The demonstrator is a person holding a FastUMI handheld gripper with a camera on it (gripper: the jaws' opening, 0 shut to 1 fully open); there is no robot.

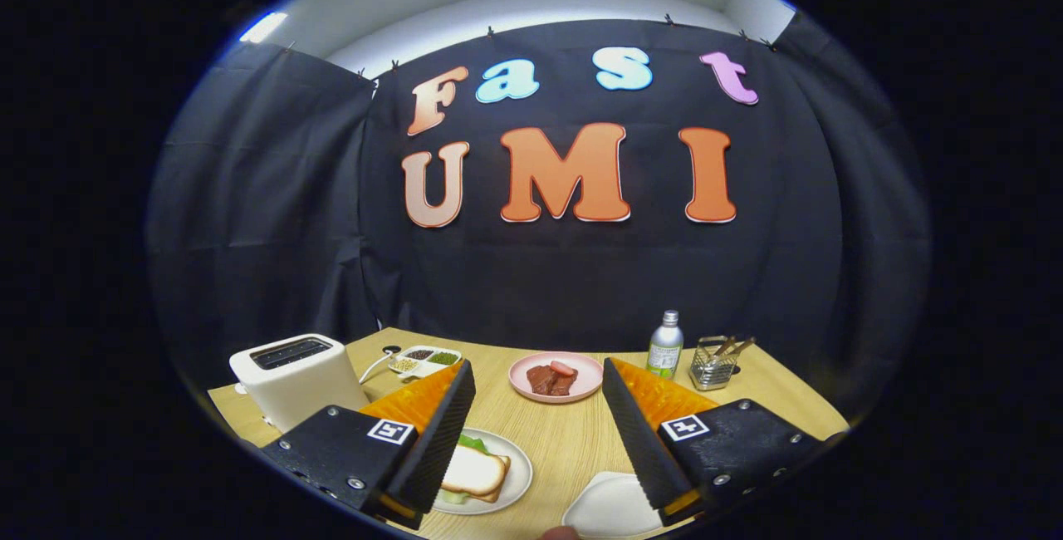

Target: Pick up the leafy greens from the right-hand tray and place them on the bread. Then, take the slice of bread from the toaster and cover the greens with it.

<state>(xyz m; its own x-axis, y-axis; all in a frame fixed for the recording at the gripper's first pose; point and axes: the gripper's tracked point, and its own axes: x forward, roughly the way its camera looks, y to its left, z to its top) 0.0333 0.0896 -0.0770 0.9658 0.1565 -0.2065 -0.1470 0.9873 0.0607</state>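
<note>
With the tool (540, 432) open and empty above the surface (565, 440), the bread slice (475, 472) covers the greens (473, 443) beside its left finger; soft bread likely needs light edge grips; toaster (295, 378) farther left.

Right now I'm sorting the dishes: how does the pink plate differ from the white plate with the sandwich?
The pink plate sits beyond the open fingers and holds reddish-brown meat; the white plate lies closer, partly behind one finger. The white plate carries bread with greens peeking out underneath. Both are round and rest flat on the wooden table.
</note>
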